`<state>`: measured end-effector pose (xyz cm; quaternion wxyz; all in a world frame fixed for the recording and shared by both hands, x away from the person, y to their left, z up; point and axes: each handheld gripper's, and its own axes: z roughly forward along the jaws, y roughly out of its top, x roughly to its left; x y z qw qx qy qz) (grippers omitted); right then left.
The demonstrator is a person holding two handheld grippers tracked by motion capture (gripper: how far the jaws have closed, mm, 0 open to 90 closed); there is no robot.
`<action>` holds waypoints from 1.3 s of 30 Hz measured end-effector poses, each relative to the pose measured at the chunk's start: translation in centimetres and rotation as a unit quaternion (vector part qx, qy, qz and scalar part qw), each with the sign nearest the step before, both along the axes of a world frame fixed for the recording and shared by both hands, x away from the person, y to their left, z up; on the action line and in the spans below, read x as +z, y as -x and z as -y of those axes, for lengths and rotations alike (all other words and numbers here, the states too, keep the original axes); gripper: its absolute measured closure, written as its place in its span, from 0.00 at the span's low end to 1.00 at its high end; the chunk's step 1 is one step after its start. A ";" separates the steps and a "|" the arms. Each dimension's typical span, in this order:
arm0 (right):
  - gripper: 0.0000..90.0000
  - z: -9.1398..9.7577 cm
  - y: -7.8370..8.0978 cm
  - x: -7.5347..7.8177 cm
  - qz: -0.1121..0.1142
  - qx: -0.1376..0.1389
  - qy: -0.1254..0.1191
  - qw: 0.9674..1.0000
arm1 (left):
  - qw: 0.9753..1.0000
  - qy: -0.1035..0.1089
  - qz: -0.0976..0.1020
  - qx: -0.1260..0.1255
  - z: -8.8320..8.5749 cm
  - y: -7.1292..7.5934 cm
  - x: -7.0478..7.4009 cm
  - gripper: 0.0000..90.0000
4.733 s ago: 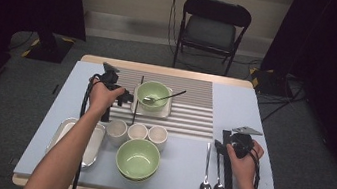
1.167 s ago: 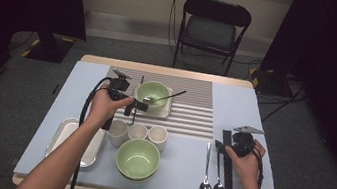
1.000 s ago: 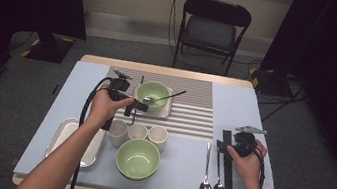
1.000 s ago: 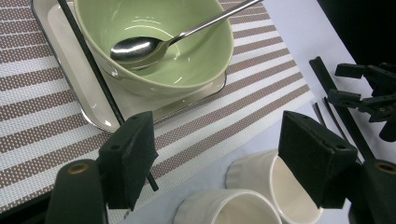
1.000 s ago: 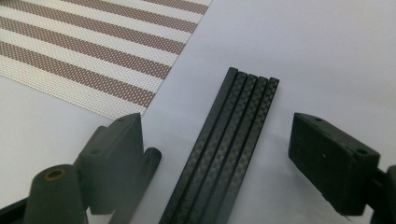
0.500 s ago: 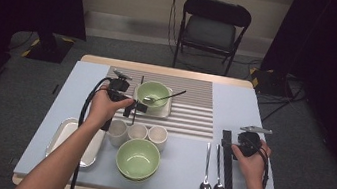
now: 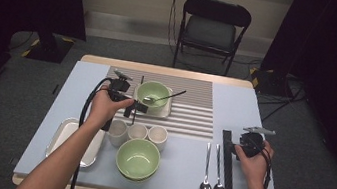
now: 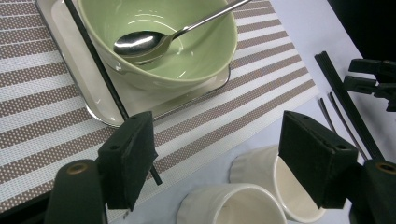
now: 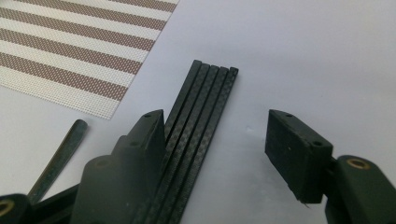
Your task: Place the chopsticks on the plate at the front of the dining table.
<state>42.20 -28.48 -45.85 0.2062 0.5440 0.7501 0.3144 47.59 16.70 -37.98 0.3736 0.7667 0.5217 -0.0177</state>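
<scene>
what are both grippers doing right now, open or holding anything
Left gripper: open, holding nothing, above the cups.
Right gripper: open, jaws just been closing around the black chopsticks, not pressing yet.

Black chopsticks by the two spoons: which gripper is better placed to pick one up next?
Right. The right gripper sits low over the bundle of black chopsticks, jaws just closing with the sticks between them. The left gripper is across the table by the green bowl.

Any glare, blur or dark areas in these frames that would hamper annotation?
High view: table evenly lit, surroundings very dark. Left gripper view: sharp, with bright glare on the spoon and green bowl; its near jaws look slightly soft. Right gripper view: black chopsticks crisp, near jaws blurred.
</scene>
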 end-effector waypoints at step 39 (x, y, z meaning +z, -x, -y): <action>0.72 0.6 0.1 -0.5 -0.015 -0.024 0.024 0.999 | 1.000 -0.012 -0.003 0.000 -0.3 0.1 -0.3 0.31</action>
